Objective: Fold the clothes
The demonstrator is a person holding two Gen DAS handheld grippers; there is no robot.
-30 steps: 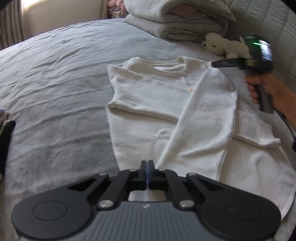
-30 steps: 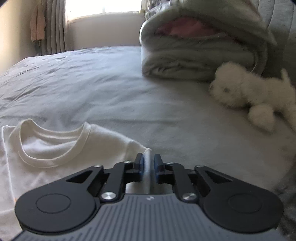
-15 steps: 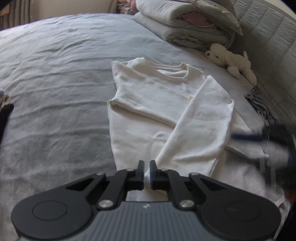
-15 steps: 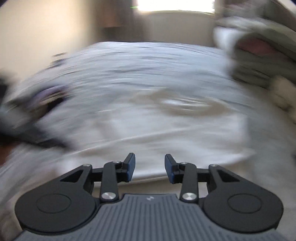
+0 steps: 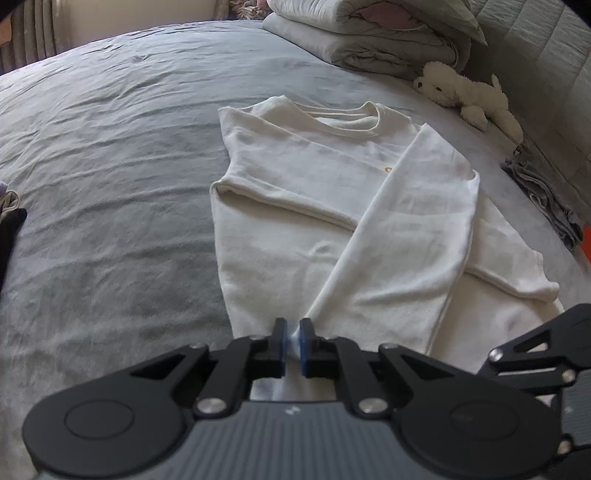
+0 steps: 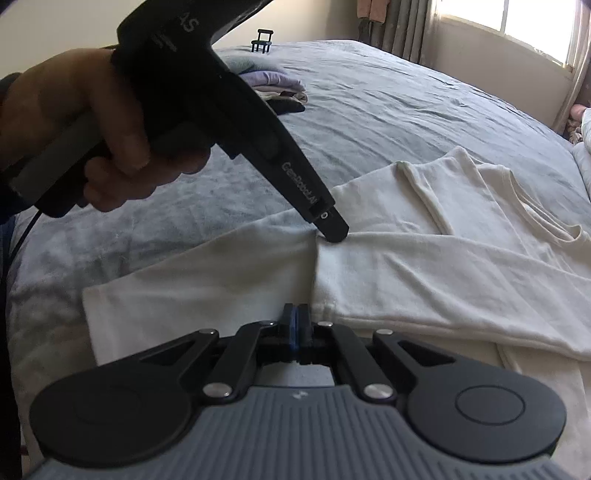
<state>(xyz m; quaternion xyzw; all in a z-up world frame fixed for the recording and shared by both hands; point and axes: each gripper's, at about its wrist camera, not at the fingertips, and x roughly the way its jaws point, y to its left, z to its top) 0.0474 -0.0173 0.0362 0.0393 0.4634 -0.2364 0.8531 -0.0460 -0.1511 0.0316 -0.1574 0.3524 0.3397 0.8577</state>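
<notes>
Garment: a white long-sleeved shirt (image 5: 303, 206) lies flat on the bed (image 5: 110, 147), straight ahead of both grippers, collar at the far end, hem nearest them.
Sleeves: both are folded across the body; the upper sleeve (image 5: 406, 236) runs diagonally from the far shoulder down to the left gripper.
Left gripper (image 5: 291, 349): its jaws stand slightly apart with white cloth between them, apparently pinching the cuff end of that sleeve at the hem.
Right gripper (image 6: 294, 334): clenched, the pads pressed together at the near edge of the shirt; whether cloth lies between them cannot be told.
Left hand (image 6: 92, 122): seen from the right wrist view, up and to the left of the right gripper, wrapped round the handle of the left tool.
Step in hand (judged): securing the hem end for the bottom-to-collar fold.
Doing it well: take all layers at both hem corners, lift them level together, carry them toward the collar, and keep the sleeves from sliding off.
Surroundings: folded bedding (image 5: 369, 33) and a toy dog (image 5: 465, 92) beyond the collar, far ahead of the left gripper.
</notes>
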